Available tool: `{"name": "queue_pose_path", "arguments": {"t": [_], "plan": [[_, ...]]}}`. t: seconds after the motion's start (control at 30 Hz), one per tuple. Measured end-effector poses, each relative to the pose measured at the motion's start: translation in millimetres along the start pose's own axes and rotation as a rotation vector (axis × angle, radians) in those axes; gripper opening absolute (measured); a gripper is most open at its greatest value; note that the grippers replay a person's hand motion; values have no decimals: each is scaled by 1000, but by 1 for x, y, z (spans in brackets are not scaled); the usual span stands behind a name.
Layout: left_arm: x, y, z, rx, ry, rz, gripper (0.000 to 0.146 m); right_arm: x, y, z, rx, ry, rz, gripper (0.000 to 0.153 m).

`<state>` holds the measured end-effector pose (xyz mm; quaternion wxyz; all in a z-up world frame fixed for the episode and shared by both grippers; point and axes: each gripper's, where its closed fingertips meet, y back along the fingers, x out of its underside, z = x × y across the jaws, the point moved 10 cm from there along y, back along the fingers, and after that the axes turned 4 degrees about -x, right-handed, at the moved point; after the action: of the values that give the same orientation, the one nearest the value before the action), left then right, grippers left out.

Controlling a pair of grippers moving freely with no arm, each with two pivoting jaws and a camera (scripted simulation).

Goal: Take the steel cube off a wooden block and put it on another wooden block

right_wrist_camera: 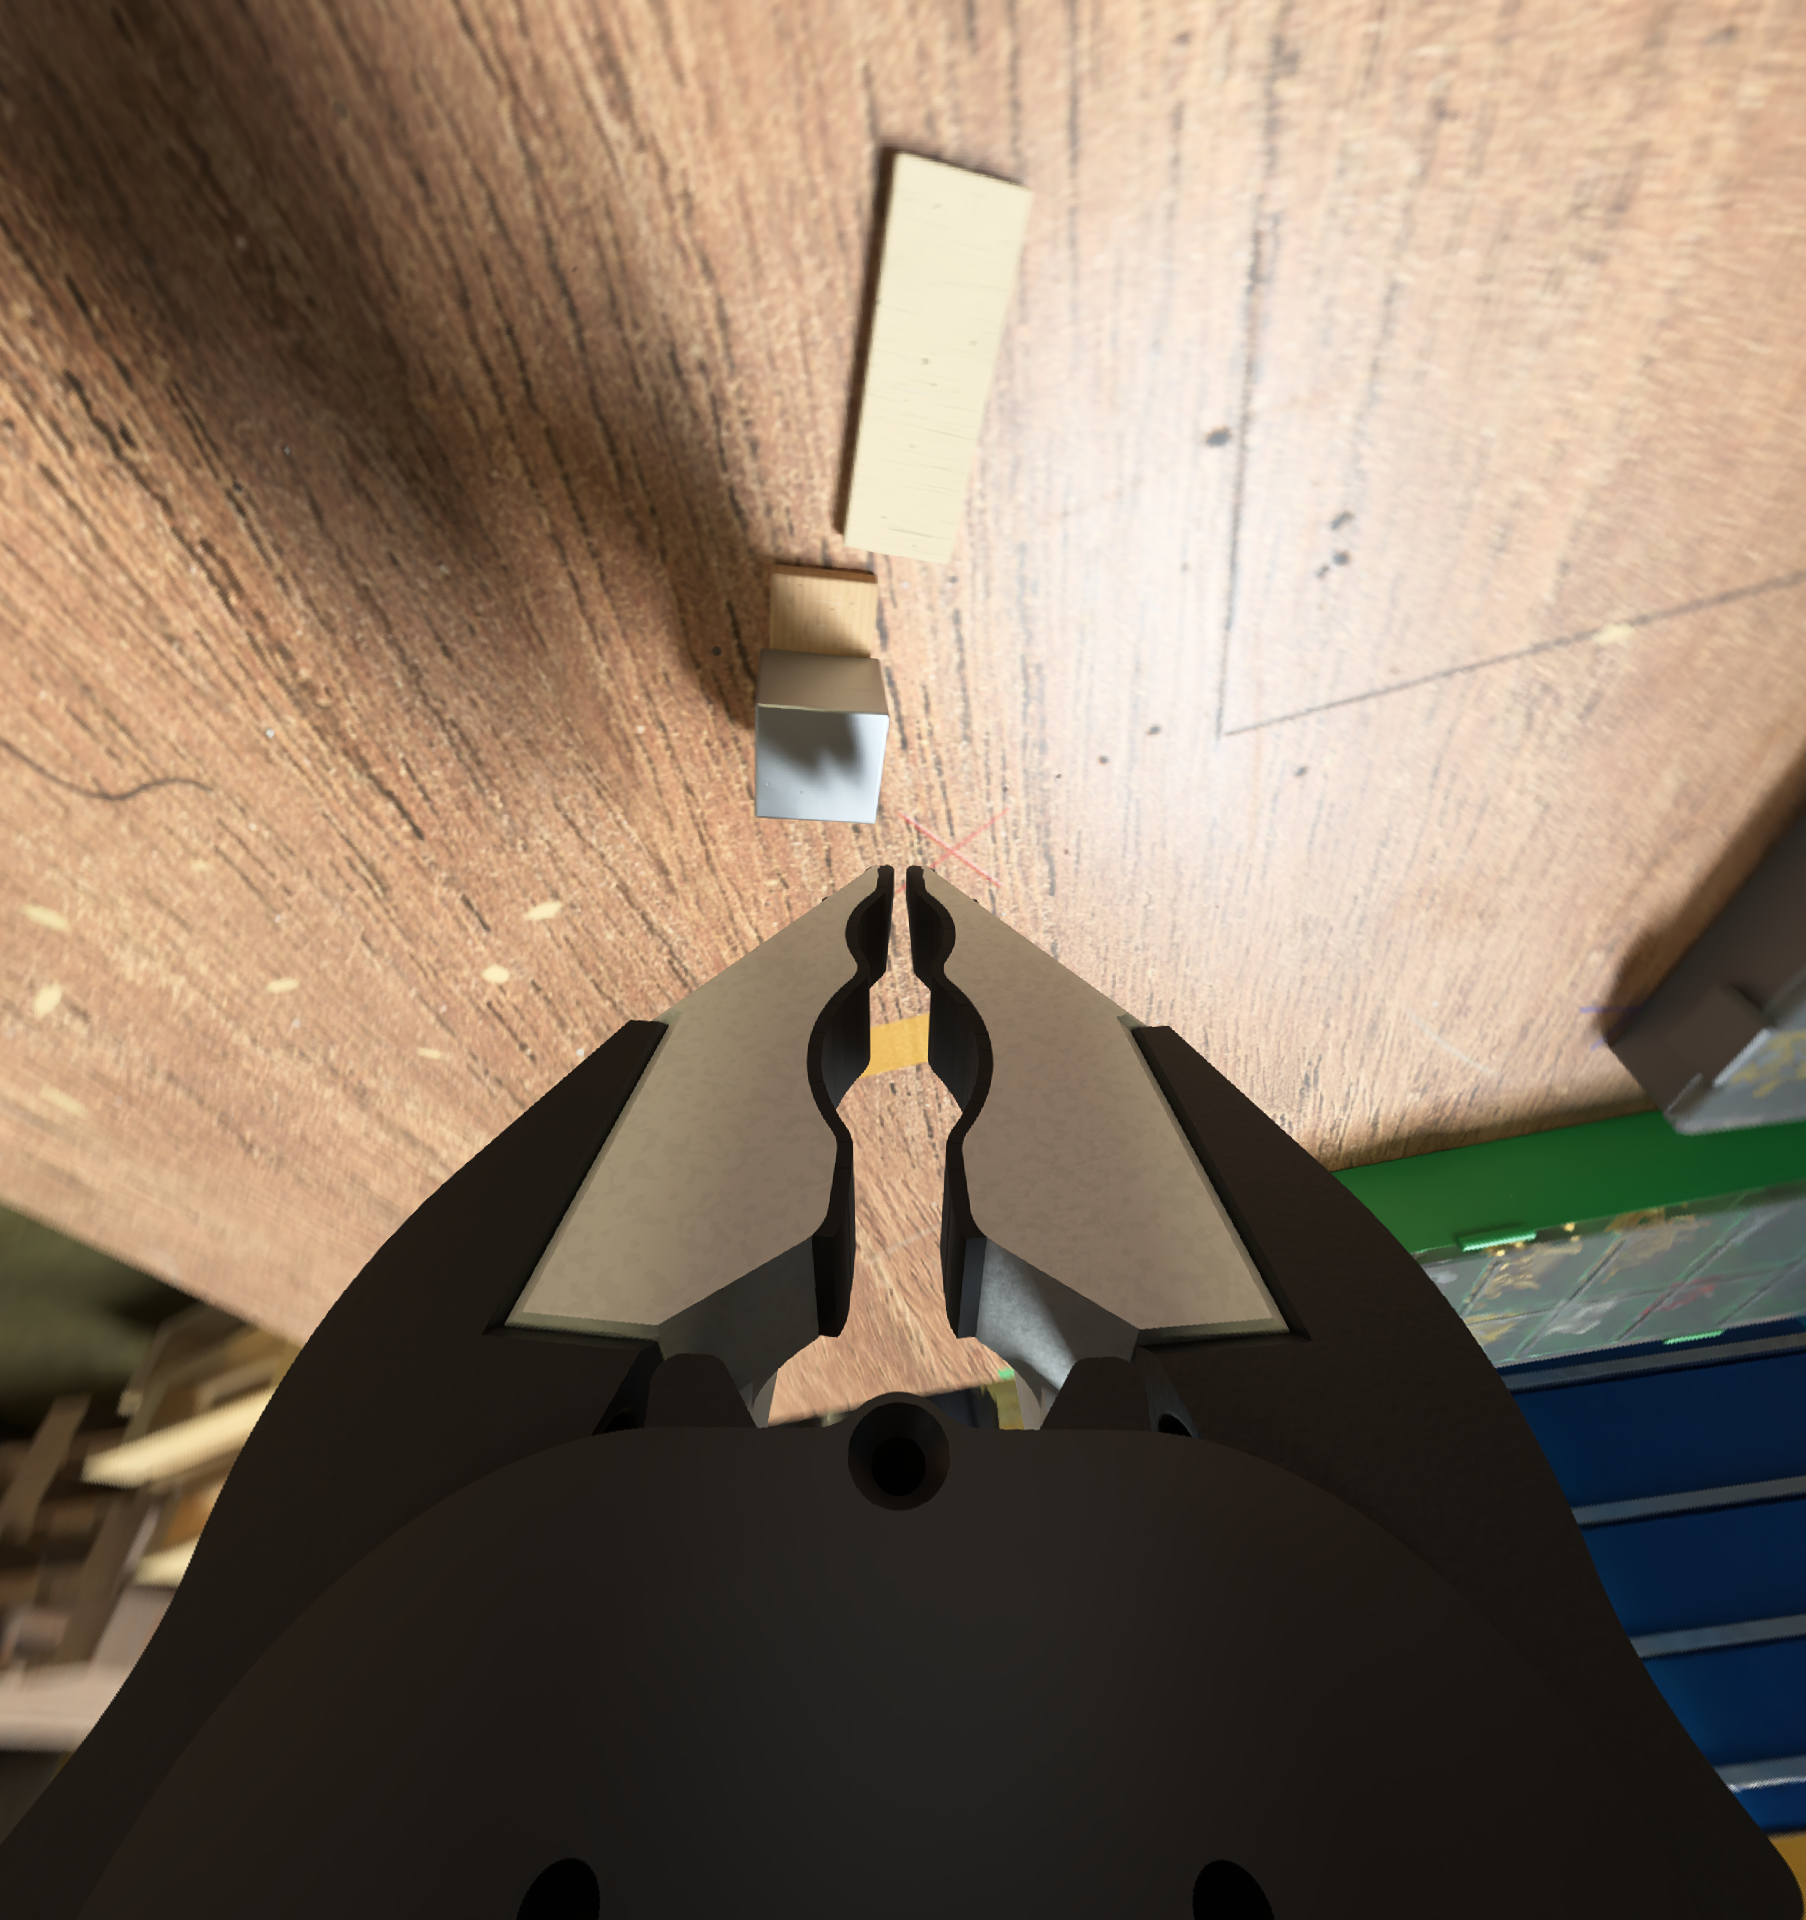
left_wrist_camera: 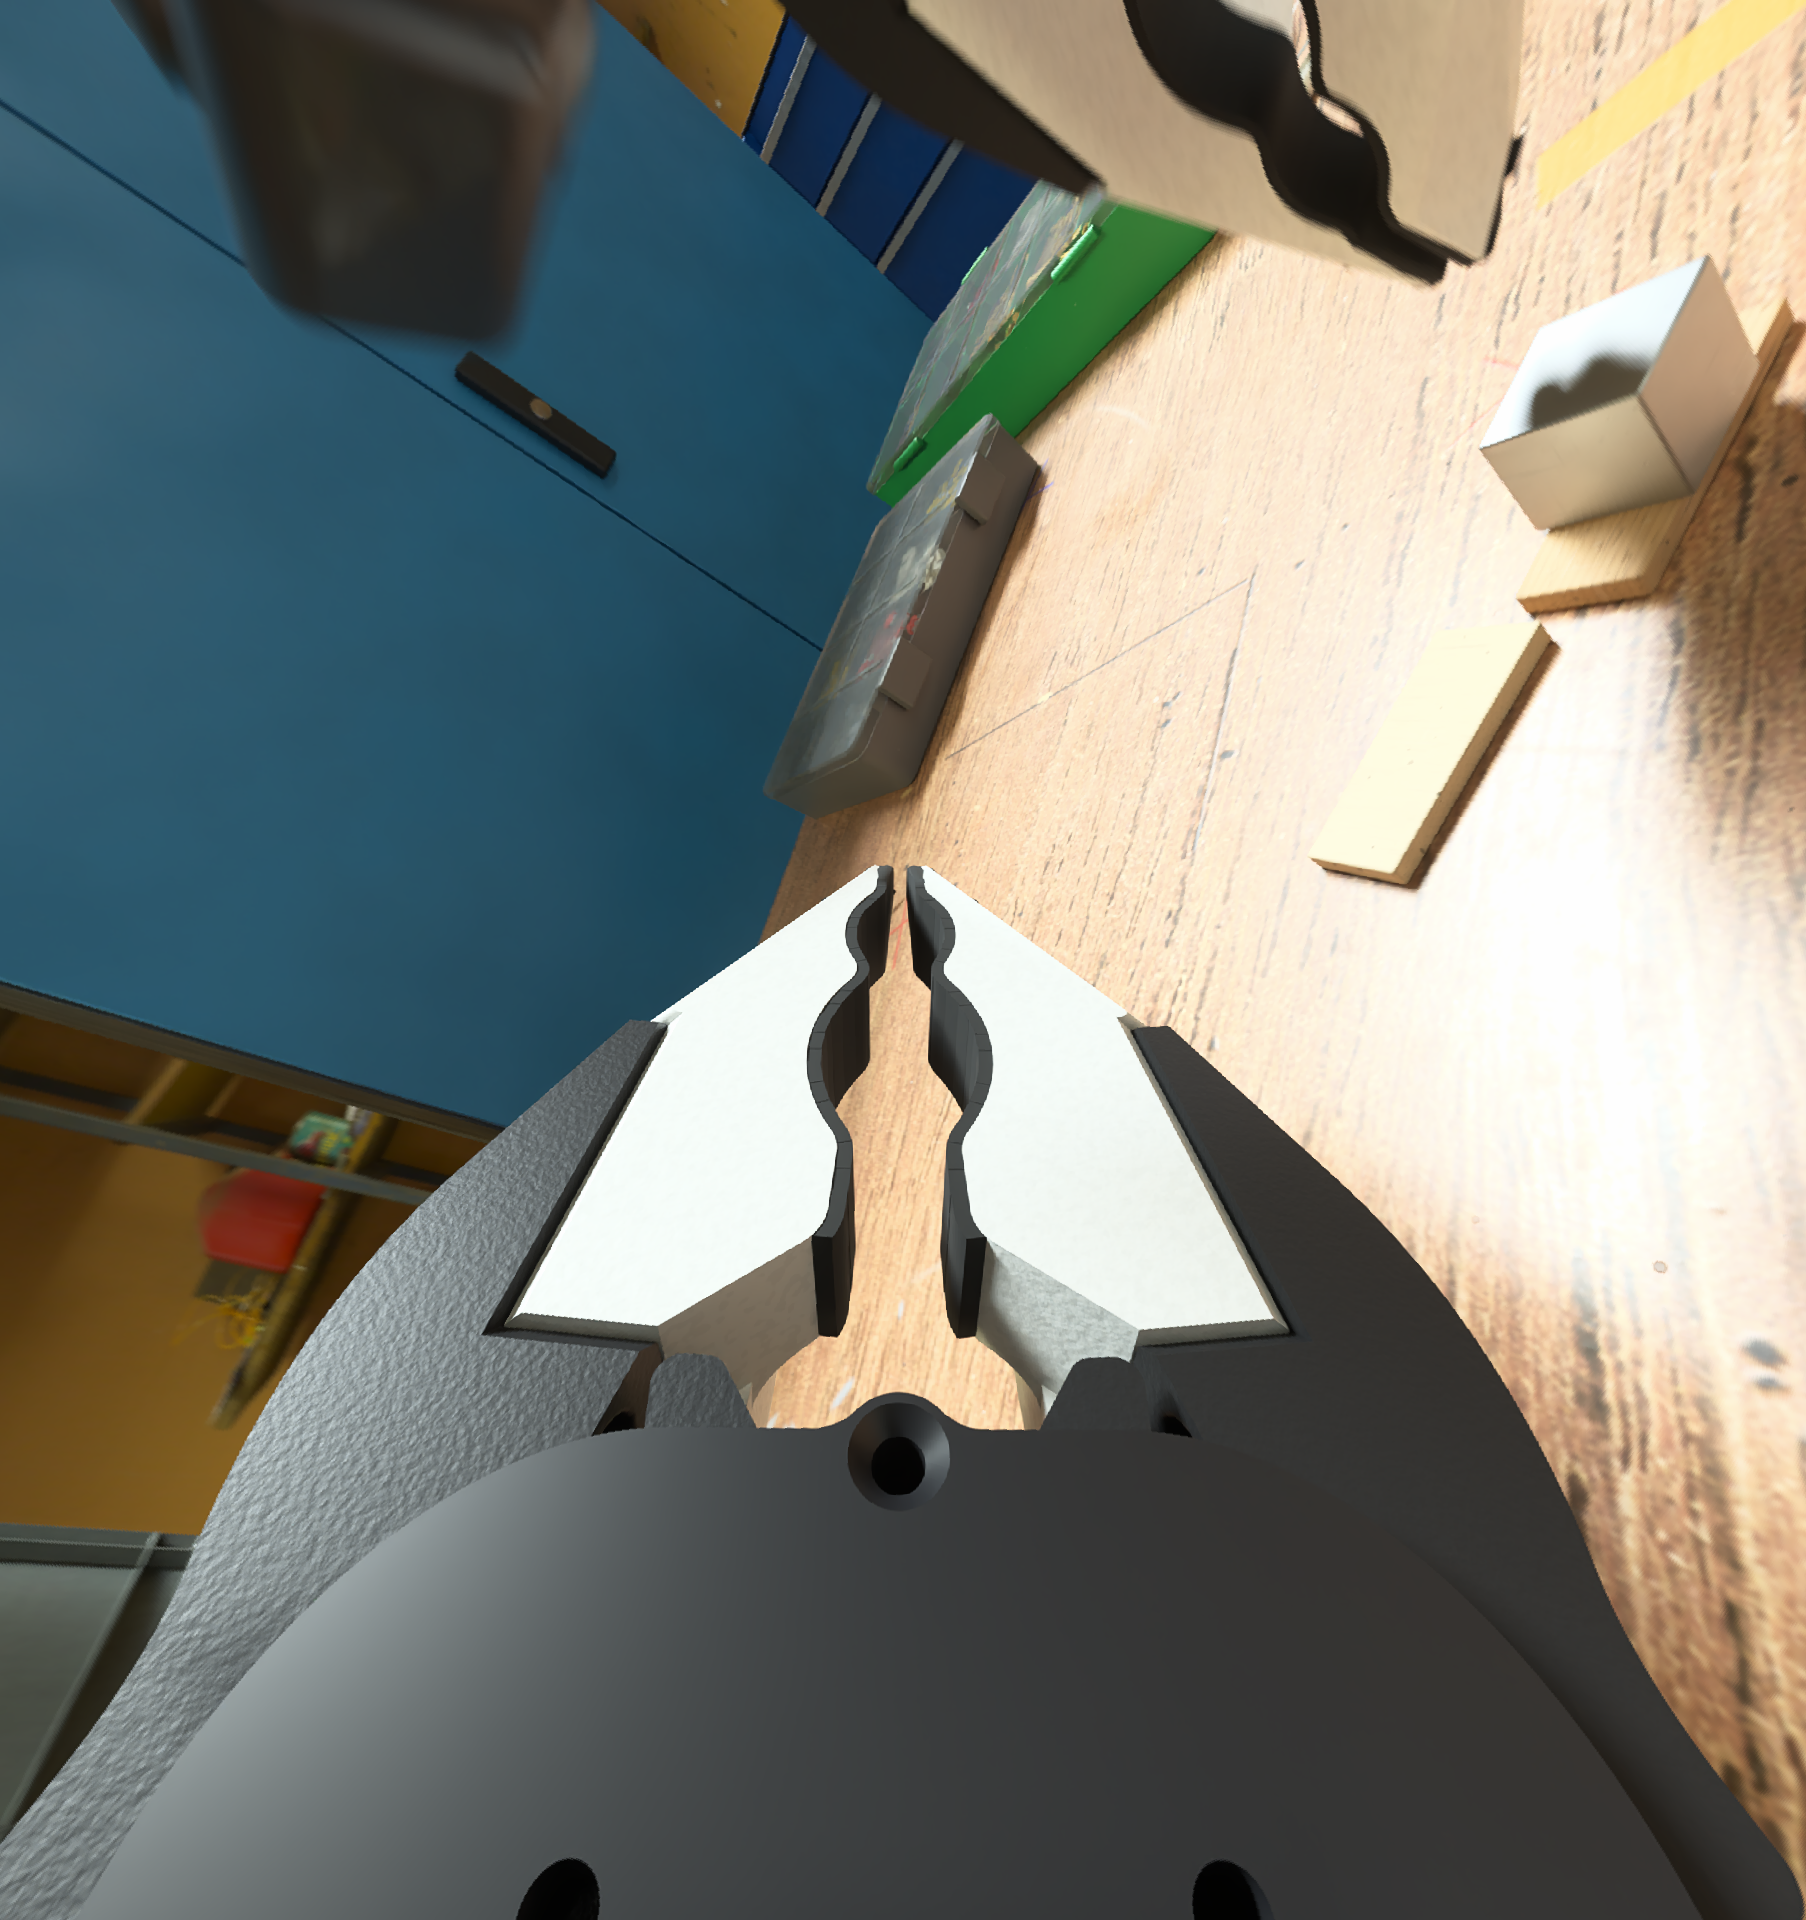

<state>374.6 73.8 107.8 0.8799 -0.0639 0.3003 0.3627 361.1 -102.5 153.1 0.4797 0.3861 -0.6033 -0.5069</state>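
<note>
1. Clearly the pick has not begun: the steel cube (right_wrist_camera: 821,750) sits on the darker wooden block (right_wrist_camera: 822,611), just ahead of the right claw (right_wrist_camera: 900,871) and slightly to its left.
2. The right claw's jaws are nearly together and empty, so I judge they must spread wider than the cube before any approach.
3. Centre the cube between the fingers, then descend until the pads meet its flat side faces.
4. Squeeze firmly; smooth steel looks likely to slip.
5. The paler wooden block (right_wrist_camera: 932,358) lies farther ahead on the worktop (right_wrist_camera: 359,520), the likely destination.
6. The left claw (left_wrist_camera: 900,871) is also narrow and empty, well apart from the cube (left_wrist_camera: 1616,405).
</note>
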Motion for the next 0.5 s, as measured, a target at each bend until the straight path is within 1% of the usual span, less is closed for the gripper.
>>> {"name": "queue_pose_path", "arguments": {"t": [0.07, 0.13, 0.27, 0.4, 0.47, 0.5], "plan": [[2, -1, 2, 16, 42, 5, 2, -11, -7, -5, -50, 42, 82, 2], [4, -1, 3, 33, 81, 17, 2, -19, -14, -8, -86, 52, 130, 2], [8, -3, 5, 54, 134, 35, 2, -24, -20, -14, -131, 25, 121, 5], [10, -4, 6, 71, 166, 43, 2, -21, -12, -14, -139, -18, 4, 19], [11, -4, 6, 80, 170, 51, 2, -11, -3, -12, -130, -51, -108, 29], [11, -5, 5, 85, 172, 52, 2, -3, 1, -10, -126, -64, -190, 35]]}}
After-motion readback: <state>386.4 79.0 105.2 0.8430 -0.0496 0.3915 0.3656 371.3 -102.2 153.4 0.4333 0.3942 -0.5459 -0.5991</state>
